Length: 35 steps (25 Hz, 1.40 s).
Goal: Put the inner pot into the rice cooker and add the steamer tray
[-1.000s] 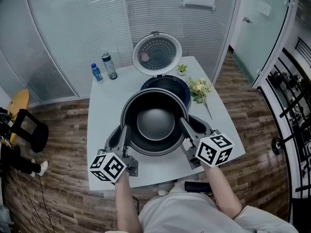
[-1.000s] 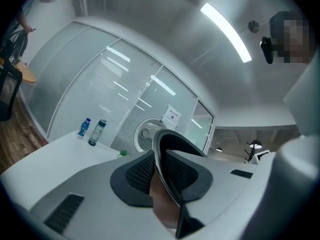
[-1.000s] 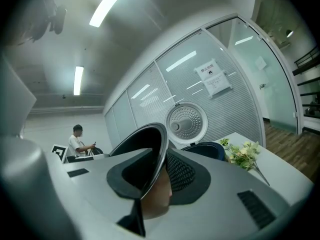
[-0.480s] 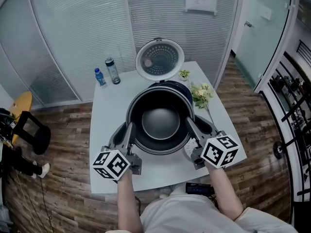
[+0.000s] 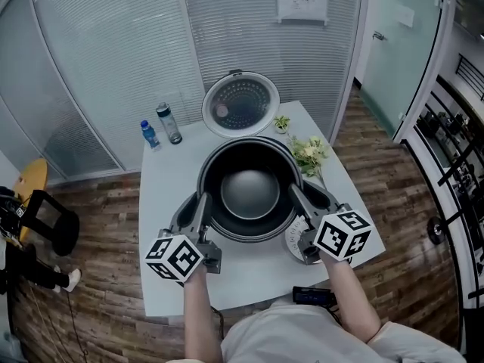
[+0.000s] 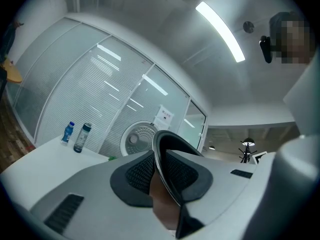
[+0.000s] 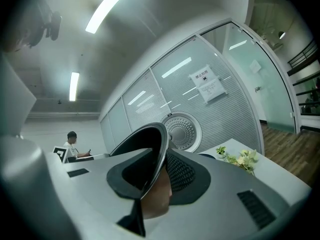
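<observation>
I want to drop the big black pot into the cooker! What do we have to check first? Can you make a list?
1. Left gripper clamped on the inner pot rim: ok.
2. Right gripper clamped on the opposite rim: ok.
3. Cooker lid swung open behind the pot: ok.
4. Pot lined up over the cooker opening: cannot tell, the pot hides the cooker body.
5. Flowers out of the pot's way: cannot tell, they lie close by its right side.
6. Bottles well away: ok.
</observation>
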Available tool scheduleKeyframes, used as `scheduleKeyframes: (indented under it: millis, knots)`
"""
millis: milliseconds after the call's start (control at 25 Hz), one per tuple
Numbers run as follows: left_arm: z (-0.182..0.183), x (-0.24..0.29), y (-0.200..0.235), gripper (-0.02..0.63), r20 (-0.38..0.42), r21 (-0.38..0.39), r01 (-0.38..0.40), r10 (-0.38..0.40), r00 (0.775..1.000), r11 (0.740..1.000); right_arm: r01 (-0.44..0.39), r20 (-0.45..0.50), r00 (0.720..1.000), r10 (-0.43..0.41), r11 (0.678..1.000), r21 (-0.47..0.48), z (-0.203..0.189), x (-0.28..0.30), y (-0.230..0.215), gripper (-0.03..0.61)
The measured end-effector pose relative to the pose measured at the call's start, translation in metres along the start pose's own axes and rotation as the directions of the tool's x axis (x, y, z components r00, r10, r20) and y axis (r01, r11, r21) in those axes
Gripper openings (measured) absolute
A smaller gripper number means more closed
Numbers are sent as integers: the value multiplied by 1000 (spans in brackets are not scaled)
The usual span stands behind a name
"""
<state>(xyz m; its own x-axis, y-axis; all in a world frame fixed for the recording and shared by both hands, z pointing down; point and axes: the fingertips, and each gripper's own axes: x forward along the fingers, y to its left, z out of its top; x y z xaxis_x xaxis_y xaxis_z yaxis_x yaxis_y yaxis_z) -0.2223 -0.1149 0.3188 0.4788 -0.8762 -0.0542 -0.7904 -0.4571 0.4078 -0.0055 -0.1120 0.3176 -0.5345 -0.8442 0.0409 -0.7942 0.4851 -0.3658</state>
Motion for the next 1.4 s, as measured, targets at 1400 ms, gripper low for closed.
scheduleKeyframes:
  millis: [1400]
  knots:
    - [7,127,27,71,-21,-40,64,-65,998,997,62,-1,998,-62,997,41,35,73,-81,94]
